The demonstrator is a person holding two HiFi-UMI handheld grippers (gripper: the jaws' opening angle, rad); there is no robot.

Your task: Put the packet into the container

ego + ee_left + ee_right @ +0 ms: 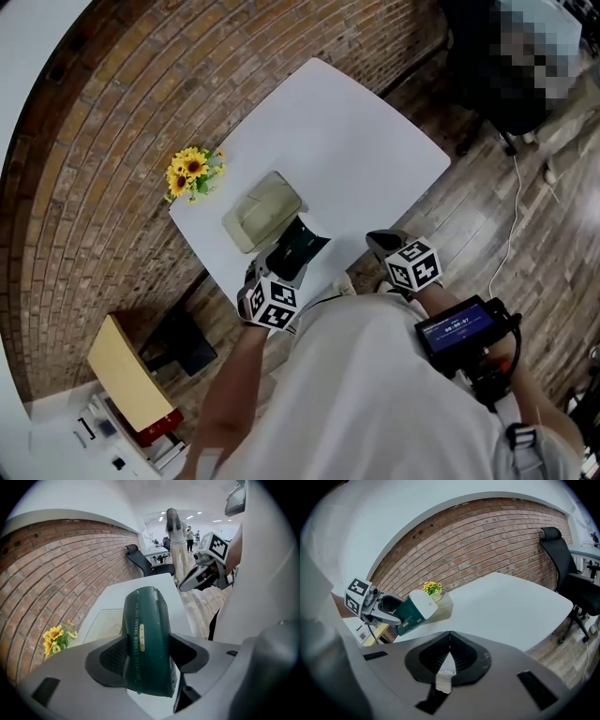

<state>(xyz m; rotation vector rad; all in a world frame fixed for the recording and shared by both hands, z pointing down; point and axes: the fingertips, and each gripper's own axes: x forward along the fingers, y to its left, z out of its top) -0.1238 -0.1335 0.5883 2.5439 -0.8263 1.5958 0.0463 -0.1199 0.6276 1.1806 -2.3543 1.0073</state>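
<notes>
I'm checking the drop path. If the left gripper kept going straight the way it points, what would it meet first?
Probably the clear container on the white table: it lies just beyond the green packet clamped in the left gripper. Depth is hard to judge, though.

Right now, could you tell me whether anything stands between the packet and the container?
Nothing visible does: the packet, held in the left hand-held gripper, is right beside the container, and the sunflowers stand at its far side.

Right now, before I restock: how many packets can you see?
1: the green packet, gripped in the left tool just beside the clear container. I see none elsewhere on the table, though the packet hides part of it.
</notes>
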